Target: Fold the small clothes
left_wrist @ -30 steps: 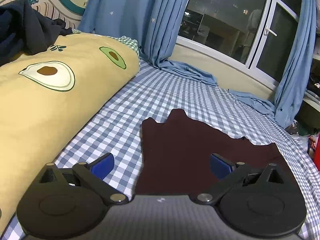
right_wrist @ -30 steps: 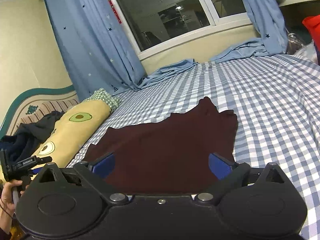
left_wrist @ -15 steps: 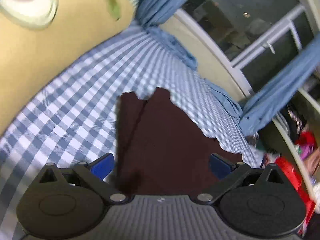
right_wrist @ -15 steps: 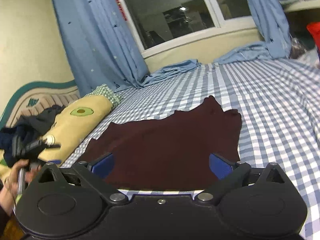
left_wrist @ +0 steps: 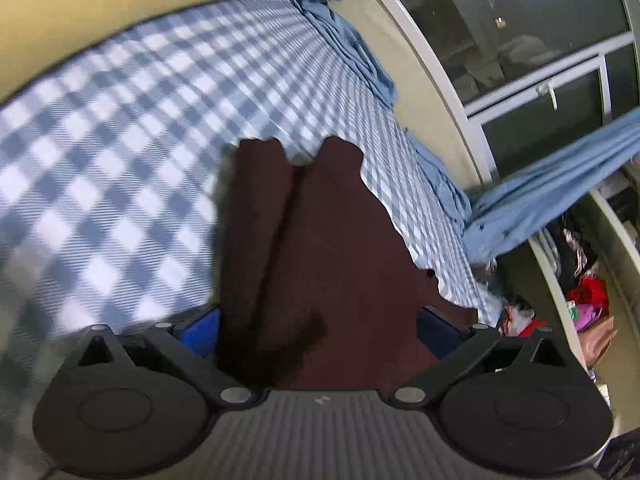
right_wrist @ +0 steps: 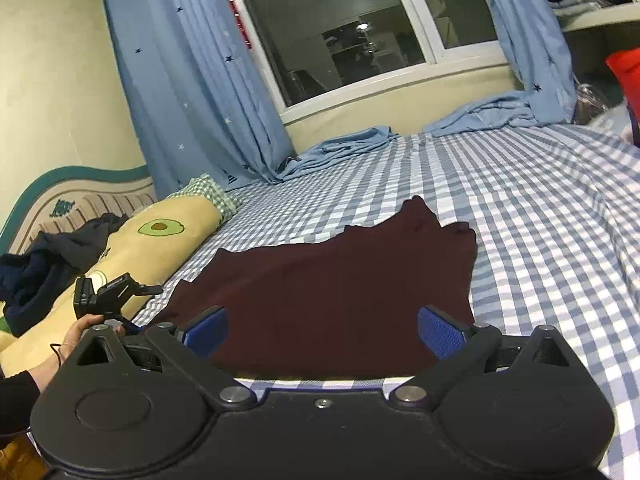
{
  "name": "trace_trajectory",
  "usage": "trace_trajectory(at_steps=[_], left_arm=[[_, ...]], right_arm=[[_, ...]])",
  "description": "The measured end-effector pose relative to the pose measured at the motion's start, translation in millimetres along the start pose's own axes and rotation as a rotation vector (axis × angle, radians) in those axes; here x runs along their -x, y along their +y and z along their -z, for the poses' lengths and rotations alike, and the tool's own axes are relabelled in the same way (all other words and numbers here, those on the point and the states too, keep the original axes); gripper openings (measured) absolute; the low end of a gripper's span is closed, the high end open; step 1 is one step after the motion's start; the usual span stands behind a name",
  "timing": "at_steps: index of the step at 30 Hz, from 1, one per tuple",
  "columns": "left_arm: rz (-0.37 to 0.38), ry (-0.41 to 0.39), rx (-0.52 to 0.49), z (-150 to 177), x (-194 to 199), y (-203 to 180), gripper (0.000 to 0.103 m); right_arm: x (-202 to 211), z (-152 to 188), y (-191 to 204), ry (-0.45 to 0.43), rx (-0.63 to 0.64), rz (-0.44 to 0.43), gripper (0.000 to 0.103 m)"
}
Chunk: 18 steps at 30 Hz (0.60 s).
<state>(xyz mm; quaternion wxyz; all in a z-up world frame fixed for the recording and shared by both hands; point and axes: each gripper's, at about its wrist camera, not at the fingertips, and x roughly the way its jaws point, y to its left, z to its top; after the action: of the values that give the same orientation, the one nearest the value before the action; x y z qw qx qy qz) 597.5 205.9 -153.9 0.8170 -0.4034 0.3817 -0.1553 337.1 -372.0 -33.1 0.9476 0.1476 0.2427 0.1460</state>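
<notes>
Since a second ago, the left hand-held gripper [left_wrist: 318, 322] is tilted down over the maroon garment [right_wrist: 340, 292], spread flat on the checked bed [right_wrist: 540, 208]. Both it and the right hand-held gripper [right_wrist: 322, 332] are held open, empty. A hem grasp is judged next.

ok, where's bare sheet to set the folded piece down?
Widest free patch: the checked sheet right of the maroon garment, out to the bed edge. Another strip lies between the garment's far edge and the curtain pooled under the window. Left is crowded: avocado pillow, dark clothes, and the left gripper.
</notes>
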Motion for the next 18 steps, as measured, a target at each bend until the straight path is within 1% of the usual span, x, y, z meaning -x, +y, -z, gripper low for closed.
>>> trace_trajectory(at_steps=[3, 4, 5, 6, 7, 8, 9, 10, 13, 14, 18], left_arm=[[-0.008, 0.018, -0.005, -1, -12, -9, 0.100], [-0.016, 0.021, -0.002, -1, -13, -11, 0.091], [-0.017, 0.036, 0.006, 0, -15, -13, 0.077], [-0.030, 0.045, 0.006, 1, -16, -15, 0.069], [-0.059, 0.043, -0.013, 2, -15, -18, 0.058], [-0.085, 0.039, -0.034, 4, -14, -22, 0.043], [-0.119, 0.031, -0.051, 6, -11, -27, 0.032], [-0.155, 0.018, -0.067, 7, -8, -32, 0.012], [-0.154, -0.003, -0.085, 9, 0, -49, 0.011], [-0.157, -0.011, -0.100, 9, 3, -61, 0.011], [-0.177, -0.040, -0.188, 8, 9, -123, 0.011]], right_arm=[[1, 3, 0, 0.001, -0.003, 0.000, 0.101], [2, 3, 1, -0.003, 0.000, -0.003, 0.101], [4, 4, 2, -0.007, 0.003, -0.008, 0.101], [6, 4, 2, -0.012, 0.004, -0.011, 0.101], [8, 4, 2, -0.018, 0.005, -0.011, 0.101], [11, 5, 1, -0.025, 0.004, -0.011, 0.101], [14, 5, -1, -0.030, 0.001, -0.010, 0.101], [16, 6, -3, -0.036, -0.005, -0.010, 0.101], [24, 8, -12, -0.052, -0.040, -0.015, 0.101], [27, 9, -17, -0.059, -0.056, -0.018, 0.101], [36, 18, -31, -0.068, -0.095, -0.019, 0.101]])
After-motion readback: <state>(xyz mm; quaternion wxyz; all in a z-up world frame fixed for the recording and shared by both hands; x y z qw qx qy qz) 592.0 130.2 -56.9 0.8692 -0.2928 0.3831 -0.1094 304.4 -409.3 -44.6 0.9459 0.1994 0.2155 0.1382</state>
